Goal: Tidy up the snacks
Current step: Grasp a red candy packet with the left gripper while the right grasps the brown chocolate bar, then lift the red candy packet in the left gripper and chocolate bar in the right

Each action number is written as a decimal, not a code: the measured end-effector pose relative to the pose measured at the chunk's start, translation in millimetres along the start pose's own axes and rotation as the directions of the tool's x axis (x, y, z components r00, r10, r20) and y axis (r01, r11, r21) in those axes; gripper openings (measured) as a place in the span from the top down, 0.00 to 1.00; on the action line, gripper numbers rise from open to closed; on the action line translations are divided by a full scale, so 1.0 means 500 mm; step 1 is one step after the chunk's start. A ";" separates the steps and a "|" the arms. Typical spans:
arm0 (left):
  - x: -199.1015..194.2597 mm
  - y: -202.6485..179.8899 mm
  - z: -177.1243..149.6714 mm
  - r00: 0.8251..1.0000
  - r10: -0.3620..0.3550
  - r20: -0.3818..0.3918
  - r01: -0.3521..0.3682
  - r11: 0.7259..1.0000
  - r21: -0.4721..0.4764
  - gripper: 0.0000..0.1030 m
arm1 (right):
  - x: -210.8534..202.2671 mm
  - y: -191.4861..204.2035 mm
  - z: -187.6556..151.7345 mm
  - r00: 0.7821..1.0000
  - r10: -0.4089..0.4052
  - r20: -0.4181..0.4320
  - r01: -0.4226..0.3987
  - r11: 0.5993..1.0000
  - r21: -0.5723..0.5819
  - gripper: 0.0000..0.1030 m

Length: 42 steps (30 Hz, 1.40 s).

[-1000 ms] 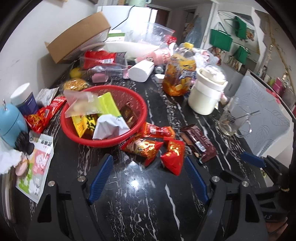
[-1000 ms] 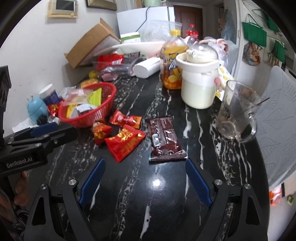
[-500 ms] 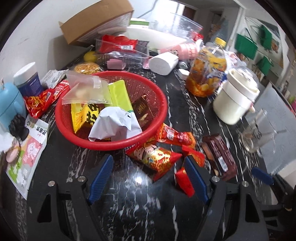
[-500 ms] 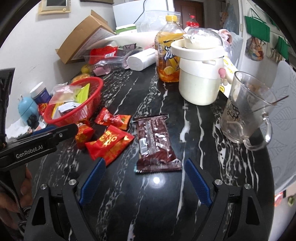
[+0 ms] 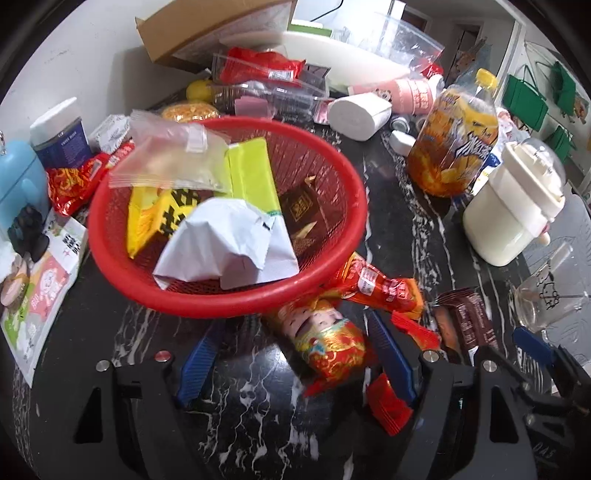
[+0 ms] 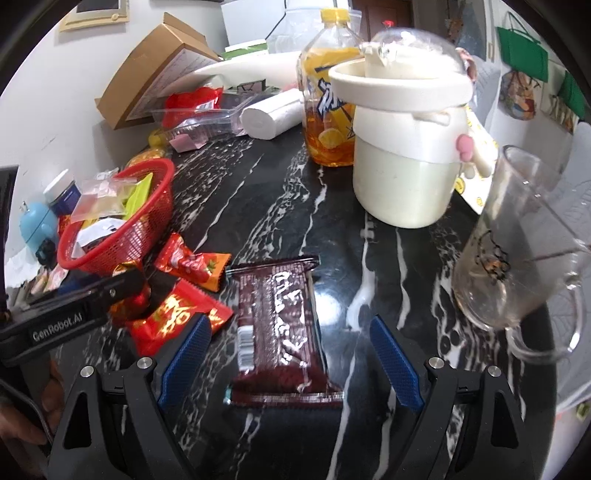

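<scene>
A red mesh basket (image 5: 343,206) (image 6: 147,229) holds several snack packs on the black marble table. My left gripper (image 5: 295,358) is open, its blue fingers on either side of a red-and-gold snack pack (image 5: 325,343) lying just in front of the basket. An orange-red pack (image 5: 384,288) and another red pack (image 5: 388,406) lie beside it. My right gripper (image 6: 291,362) is open around a dark brown chocolate pack (image 6: 280,317) that lies flat on the table. The left gripper also shows in the right wrist view (image 6: 122,291), beside a red pack (image 6: 173,317).
A white lidded pot (image 6: 406,155), an orange drink bottle (image 6: 325,110) and a glass mug (image 6: 517,251) stand at the right. A cardboard box (image 5: 207,29), clear trays, a paper roll (image 5: 358,114) and jars crowd the back. A blue figure (image 5: 18,184) and leaflet lie left.
Both grippers have moved forward and lower. The left now straddles the red-and-gold pack by the basket; the right now straddles the chocolate pack. Both stay open.
</scene>
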<state>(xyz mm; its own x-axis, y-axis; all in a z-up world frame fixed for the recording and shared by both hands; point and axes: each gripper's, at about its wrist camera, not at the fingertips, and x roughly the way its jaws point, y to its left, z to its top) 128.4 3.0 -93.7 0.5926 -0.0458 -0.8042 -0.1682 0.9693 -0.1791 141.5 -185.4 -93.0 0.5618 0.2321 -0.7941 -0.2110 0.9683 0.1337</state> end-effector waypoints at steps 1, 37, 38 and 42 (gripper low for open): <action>0.004 0.003 0.000 1.000 -0.003 -0.004 0.003 1.000 -0.008 0.24 | 0.006 -0.003 0.002 1.000 0.000 -0.004 0.000 1.000 0.000 0.14; -0.102 -0.030 -0.166 0.974 -0.157 -0.160 0.194 0.948 0.251 0.68 | -0.099 0.022 -0.164 0.997 -0.005 -0.083 0.008 1.000 0.029 0.54; -0.111 -0.031 -0.174 0.973 -0.161 -0.167 0.200 0.945 0.257 0.68 | -0.106 0.024 -0.172 0.996 -0.003 -0.085 0.006 1.000 0.029 0.54; -0.129 -0.036 -0.196 0.966 -0.167 -0.195 0.220 0.931 0.291 0.68 | -0.131 0.027 -0.204 0.996 0.004 -0.094 0.000 0.999 0.039 0.53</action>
<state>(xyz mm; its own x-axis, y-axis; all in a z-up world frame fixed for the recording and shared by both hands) 16.0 -35.2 -94.2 0.4471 -0.2534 -0.8578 0.2026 0.9628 -0.1788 20.5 -197.1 -99.5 0.4836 0.2259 -0.8456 -0.1795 0.9712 0.1568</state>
